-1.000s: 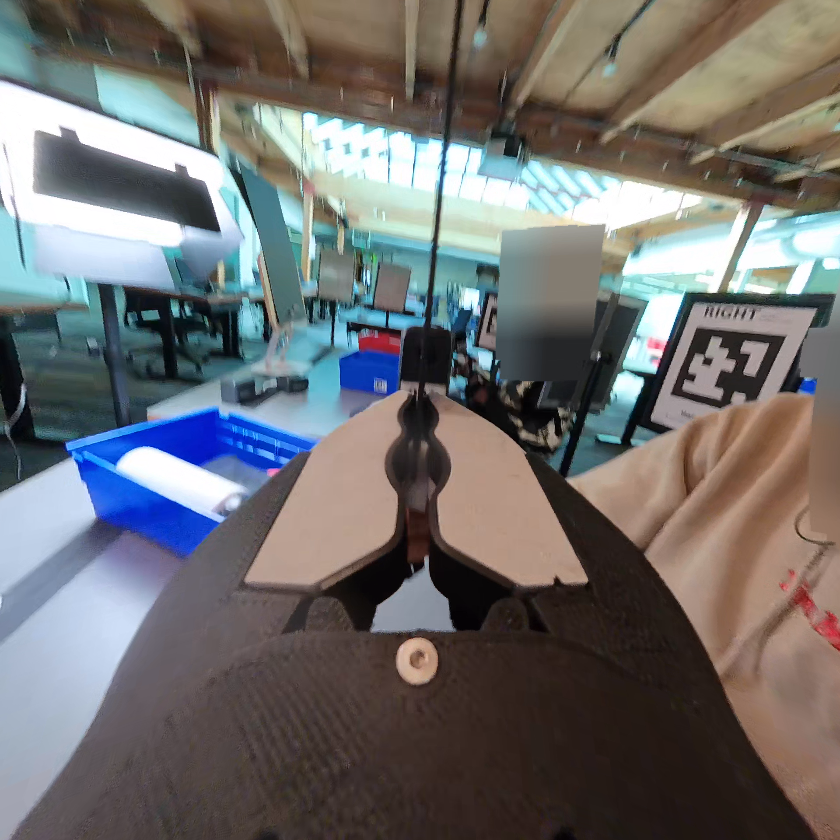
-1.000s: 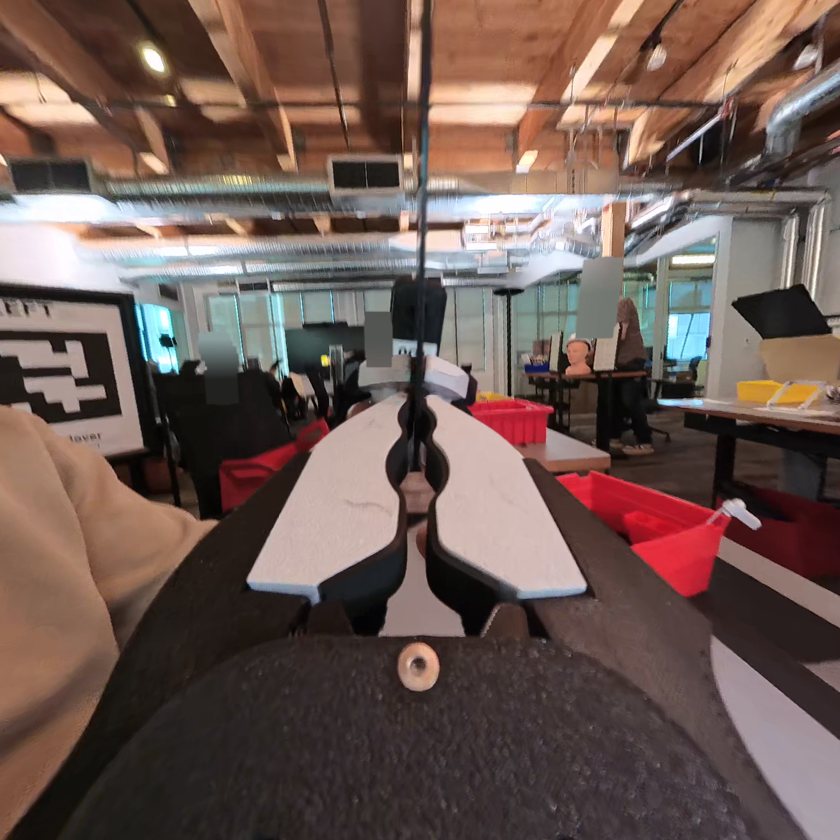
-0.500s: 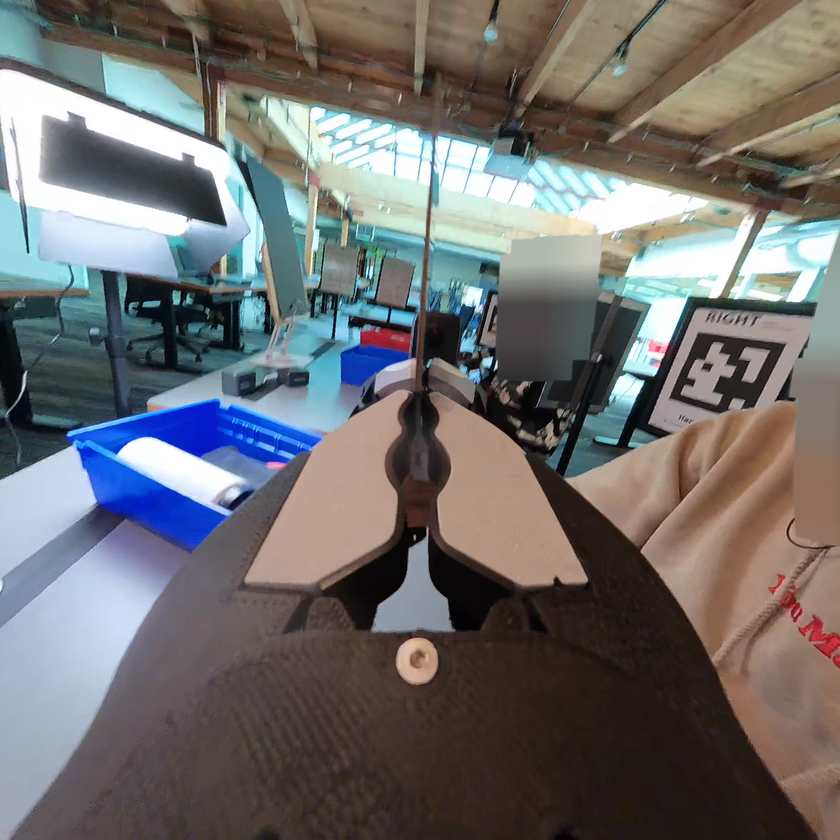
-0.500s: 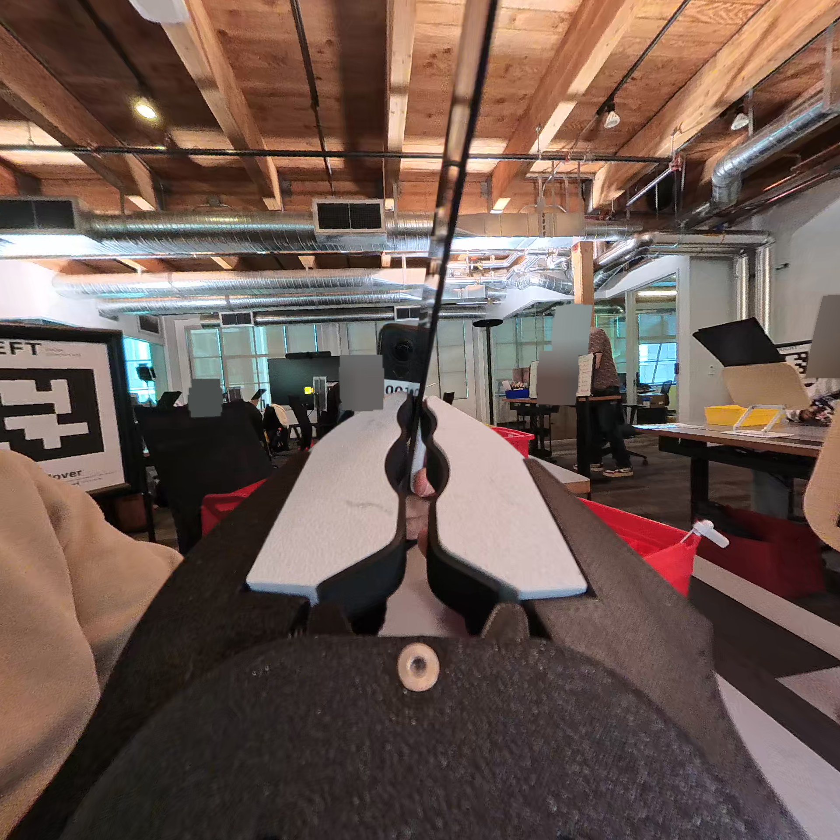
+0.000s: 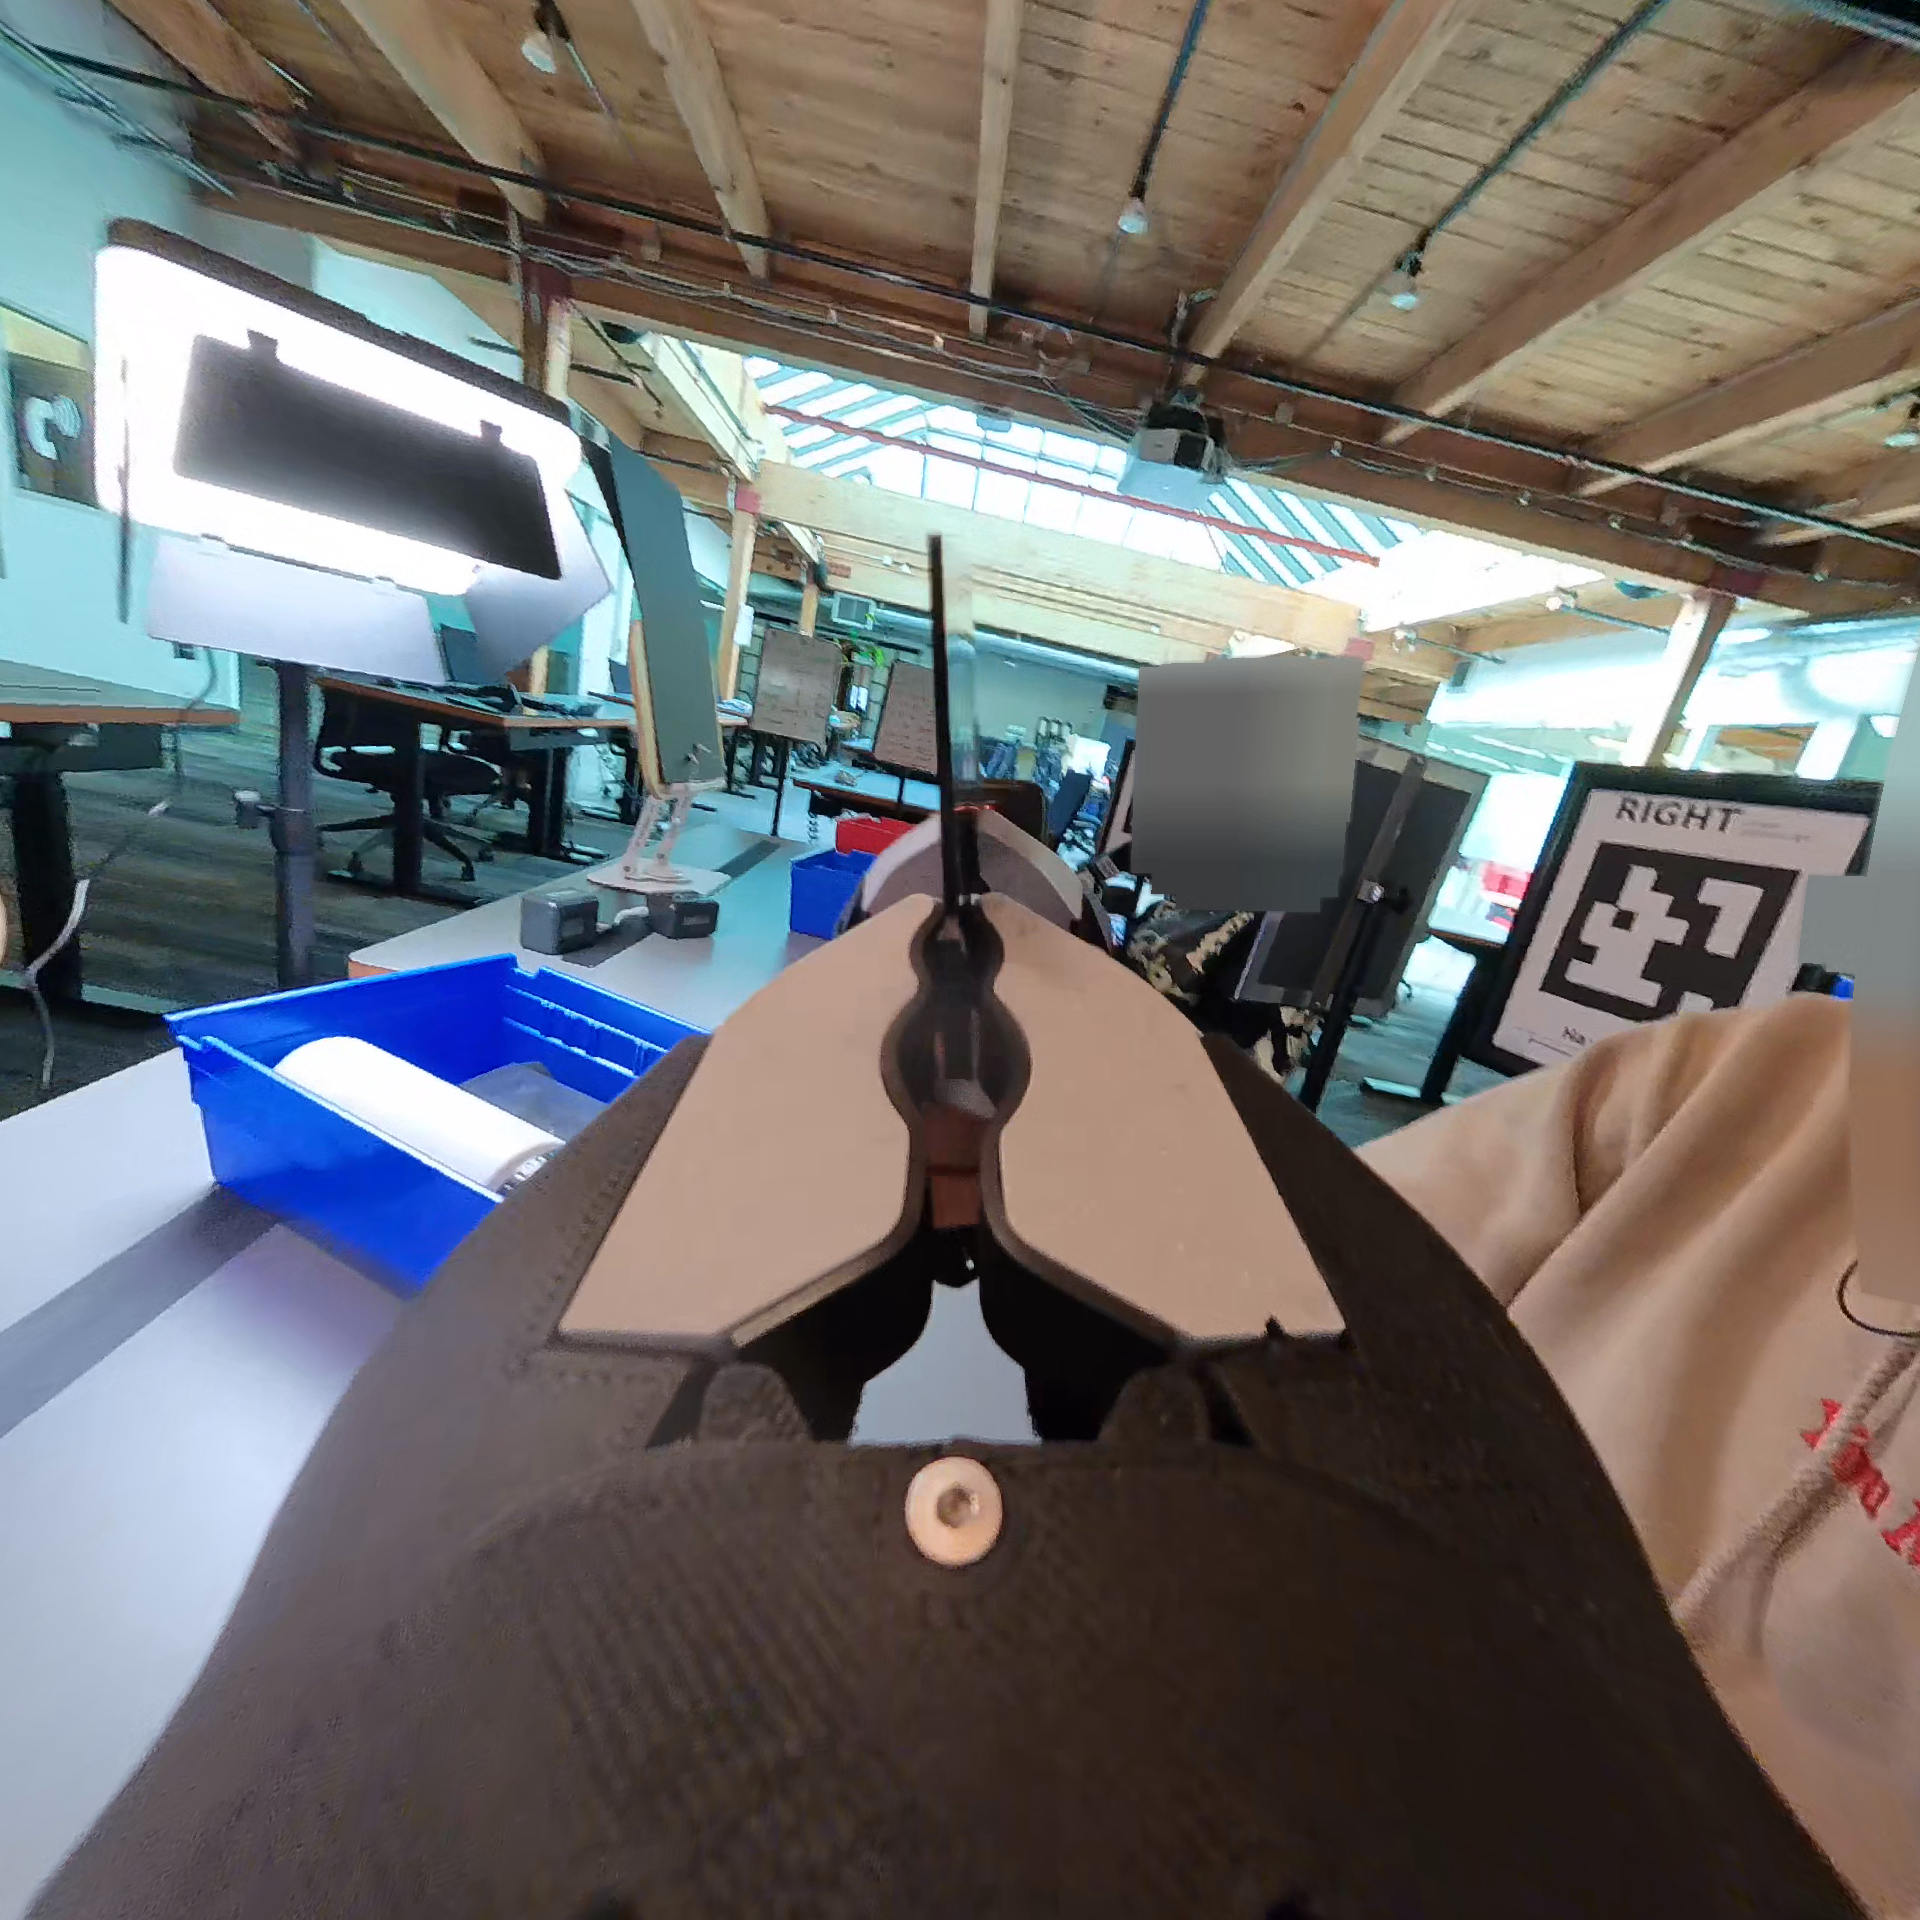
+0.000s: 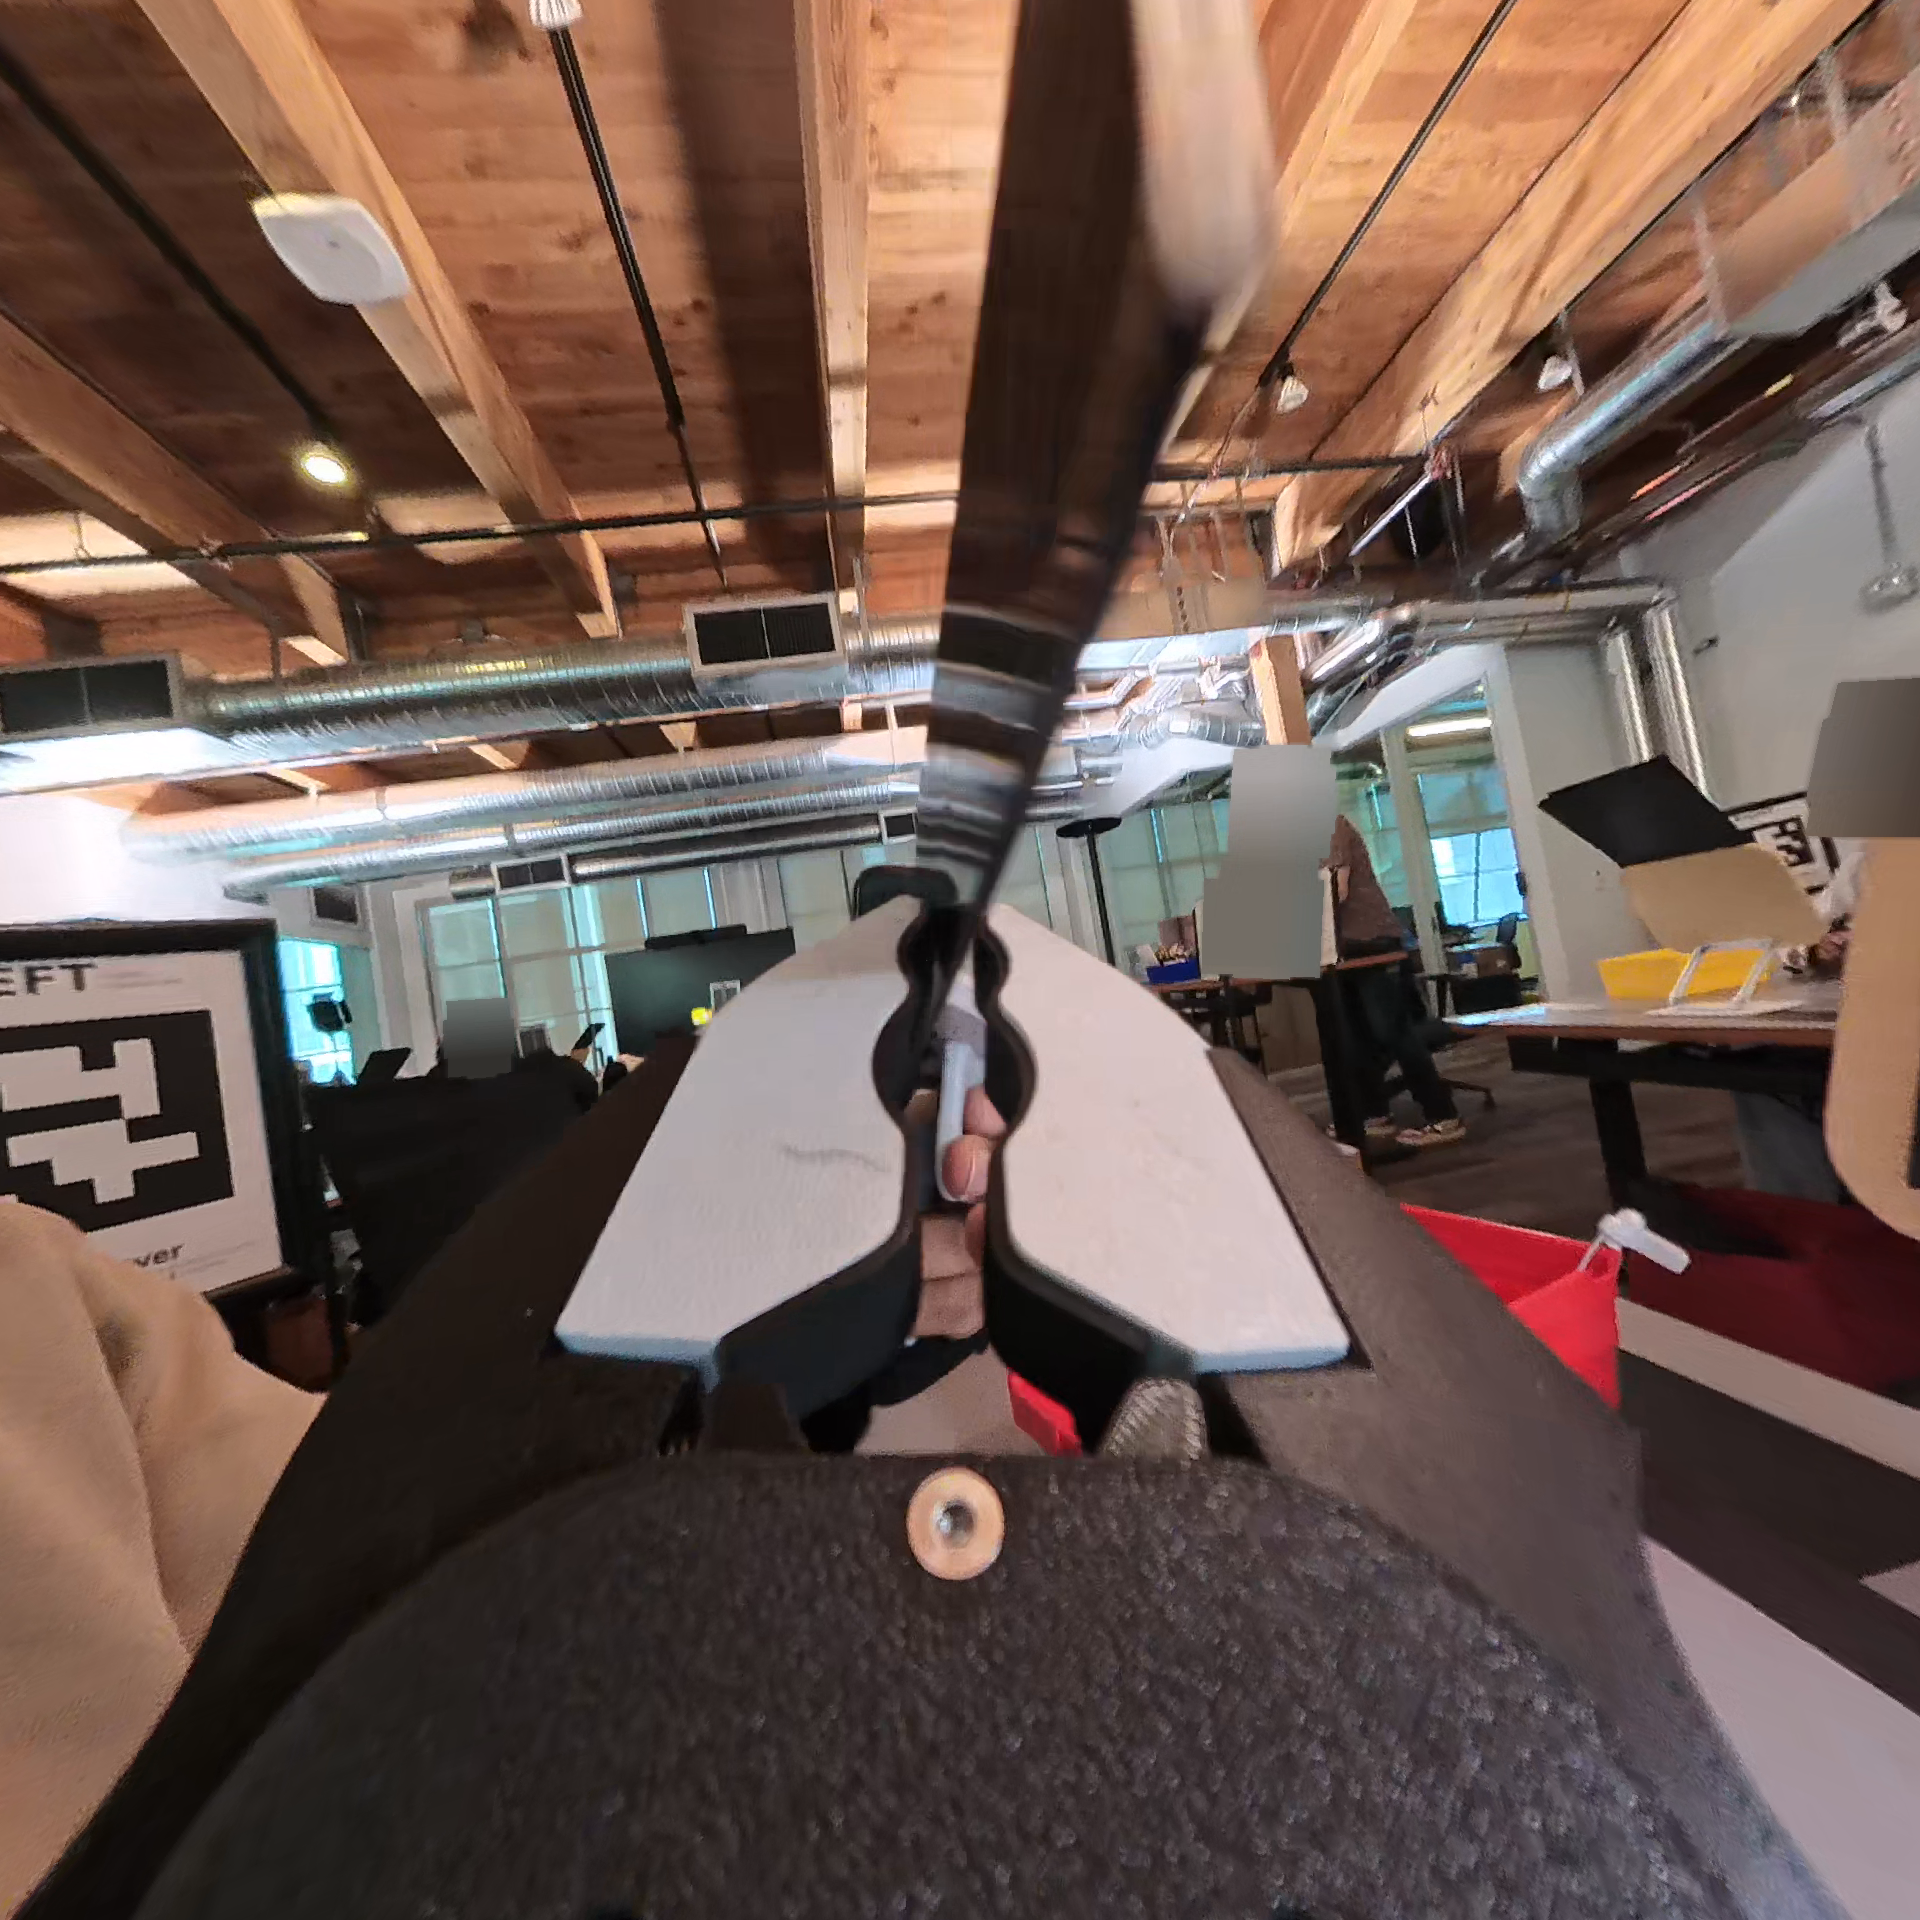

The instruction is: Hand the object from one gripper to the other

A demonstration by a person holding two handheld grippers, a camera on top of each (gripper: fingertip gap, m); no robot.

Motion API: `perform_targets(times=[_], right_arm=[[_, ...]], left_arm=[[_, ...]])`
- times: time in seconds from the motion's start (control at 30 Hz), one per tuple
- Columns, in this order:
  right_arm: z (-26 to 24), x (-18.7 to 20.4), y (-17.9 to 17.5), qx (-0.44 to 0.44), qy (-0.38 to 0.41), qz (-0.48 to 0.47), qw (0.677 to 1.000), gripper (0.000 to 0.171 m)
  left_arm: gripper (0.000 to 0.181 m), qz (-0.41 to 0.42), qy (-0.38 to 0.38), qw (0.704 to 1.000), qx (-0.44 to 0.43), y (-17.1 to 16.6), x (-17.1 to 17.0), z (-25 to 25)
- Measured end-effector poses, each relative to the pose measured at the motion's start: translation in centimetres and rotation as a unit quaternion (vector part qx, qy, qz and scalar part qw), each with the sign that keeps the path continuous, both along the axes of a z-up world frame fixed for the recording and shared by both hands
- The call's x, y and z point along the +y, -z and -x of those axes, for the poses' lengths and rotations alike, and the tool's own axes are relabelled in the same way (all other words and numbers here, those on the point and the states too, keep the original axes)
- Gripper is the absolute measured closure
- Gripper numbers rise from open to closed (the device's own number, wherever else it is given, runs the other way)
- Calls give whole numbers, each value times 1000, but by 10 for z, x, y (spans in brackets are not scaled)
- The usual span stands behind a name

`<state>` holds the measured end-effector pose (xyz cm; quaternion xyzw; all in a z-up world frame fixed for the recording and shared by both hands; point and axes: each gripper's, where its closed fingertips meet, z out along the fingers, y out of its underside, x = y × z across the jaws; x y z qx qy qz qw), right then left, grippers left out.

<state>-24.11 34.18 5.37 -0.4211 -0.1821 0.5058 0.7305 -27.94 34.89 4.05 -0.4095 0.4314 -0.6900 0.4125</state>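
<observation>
Right of the blue plastic bin point(image 5: 343, 1122), both your grippers' flat grey jaws pinch the thin, glossy black strip point(image 5: 951, 790): left gripper point(image 5: 956, 935), right gripper point(image 6: 951, 935).

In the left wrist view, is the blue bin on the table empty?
No, a white roll lies inside the blue bin.

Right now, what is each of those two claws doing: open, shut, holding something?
Left gripper: shut on the thin black strap.
Right gripper: shut on the same black strap.
</observation>
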Motion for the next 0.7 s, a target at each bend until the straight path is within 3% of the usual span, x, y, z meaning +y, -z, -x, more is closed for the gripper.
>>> perform_targets(times=[0.1,0.17,0.27,0.53,0.67,0.7], right_arm=[[3,-4,-2,9,-9,-8,1000,169],[5,-5,-2,33,-5,-13,999,170],[16,0,8,31,-15,6,999,170],[-4,1,-2,37,-18,15,999,169],[2,0,-1,60,-6,8,998,169],[4,1,1,67,-8,11,998,169]], left_arm=[[178,16,-16,997,-75,-13,2,5],[161,35,-28,992,-115,-12,2,0],[179,27,-18,994,-104,-4,-8,-13],[178,44,-43,992,-108,-17,11,9],[164,72,-55,982,-164,-18,8,5],[170,69,-46,985,-150,-12,3,-3]])
